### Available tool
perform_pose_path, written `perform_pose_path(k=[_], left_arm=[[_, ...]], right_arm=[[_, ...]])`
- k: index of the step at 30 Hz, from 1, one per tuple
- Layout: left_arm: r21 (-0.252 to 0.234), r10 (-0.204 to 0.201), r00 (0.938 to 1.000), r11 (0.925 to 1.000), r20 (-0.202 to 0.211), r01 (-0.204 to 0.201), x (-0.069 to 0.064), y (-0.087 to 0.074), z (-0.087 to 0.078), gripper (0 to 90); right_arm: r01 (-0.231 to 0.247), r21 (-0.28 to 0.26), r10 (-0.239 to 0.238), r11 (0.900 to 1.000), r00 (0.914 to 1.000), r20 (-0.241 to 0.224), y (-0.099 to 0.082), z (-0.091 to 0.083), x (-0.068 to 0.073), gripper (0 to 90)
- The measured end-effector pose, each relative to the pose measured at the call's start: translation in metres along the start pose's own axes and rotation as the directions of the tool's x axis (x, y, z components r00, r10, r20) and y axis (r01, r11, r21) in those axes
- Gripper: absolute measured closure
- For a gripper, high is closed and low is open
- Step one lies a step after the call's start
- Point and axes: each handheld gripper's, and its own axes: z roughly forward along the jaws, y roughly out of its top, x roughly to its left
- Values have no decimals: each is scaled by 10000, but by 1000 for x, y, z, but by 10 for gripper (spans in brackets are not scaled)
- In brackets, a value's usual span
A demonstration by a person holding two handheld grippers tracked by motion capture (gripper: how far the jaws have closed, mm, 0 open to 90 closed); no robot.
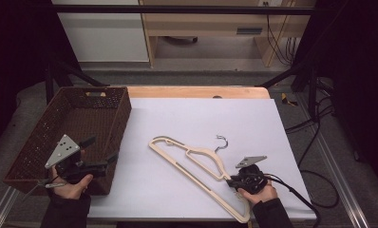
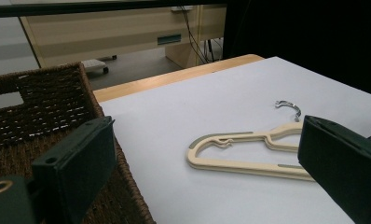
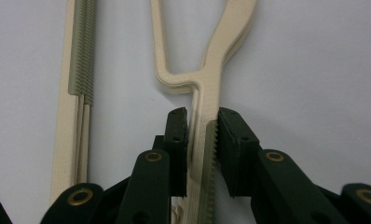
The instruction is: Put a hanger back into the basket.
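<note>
A stack of cream plastic hangers (image 1: 196, 164) with a metal hook (image 1: 221, 141) lies flat on the white sheet (image 1: 201, 118). My right gripper (image 1: 230, 180) lies low at the hangers' near shoulder. In the right gripper view its jaws (image 3: 203, 116) straddle one hanger arm (image 3: 207, 93). The right pad touches the grey ridged strip, and a sliver of gap shows at the left pad. My left gripper (image 1: 101, 151) hovers wide open over the brown basket's near right corner, with nothing between its jaws (image 2: 204, 126). From there the hangers (image 2: 249, 163) lie ahead on the sheet.
The brown woven basket (image 1: 73, 118) stands at the left with a bare bottom; its rim (image 2: 44, 102) lies just under my left gripper. A wooden table edge (image 1: 196, 91) runs along the back. Cables trail off the right side.
</note>
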Motion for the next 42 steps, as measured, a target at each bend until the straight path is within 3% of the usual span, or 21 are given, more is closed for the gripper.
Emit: perform_pose_path(k=[1,5,13,19,20,22,29,31,32,33,34,42], left_arm=[[9,1,10000,10000,-2,-1,0,0,0,41],[17,1,10000,10000,2,-1,0,0,0,41],[97,52,10000,9999,20,-53,0,-1,1,43],[93,43,10000,9999,21,-44,-2,-1,3,43],[93,48,10000,9999,22,-48,-2,-1,3,43],[92,50,10000,9999,26,-50,-2,-1,2,43],[97,41,10000,9999,2,-41,-2,-1,3,44],[170,138,9999,9998,1,-138,-2,-1,3,44],[185,153,9999,9997,5,-153,-2,-1,4,45],[151,103,9999,9998,9,-103,-3,-1,4,46],[185,159,9999,9997,15,-159,-4,-1,5,46],[308,281,9992,9991,271,-289,-16,1,10,54]], right_arm=[[159,-38,-159,9999,9999,23,0,0,-2,742],[-198,37,198,9998,9998,62,1,-1,-1,743],[-271,-62,271,9996,9996,35,1,-4,-1,754],[-192,-205,189,9996,9997,-148,1,-6,-1,687],[-135,-68,135,9999,9999,80,1,-4,-1,673],[-110,108,109,9999,9999,103,0,-3,-1,672],[-370,361,370,9987,9993,10,-1,-4,1,753],[-409,380,401,9984,9989,226,-1,-4,0,779],[230,240,-236,9994,9994,238,-2,-4,-4,779],[-210,310,204,9993,9996,196,-1,-5,-2,780],[48,312,-55,9995,9997,224,-2,-4,-3,780],[297,173,-302,9994,9992,271,-2,-5,-5,781]])
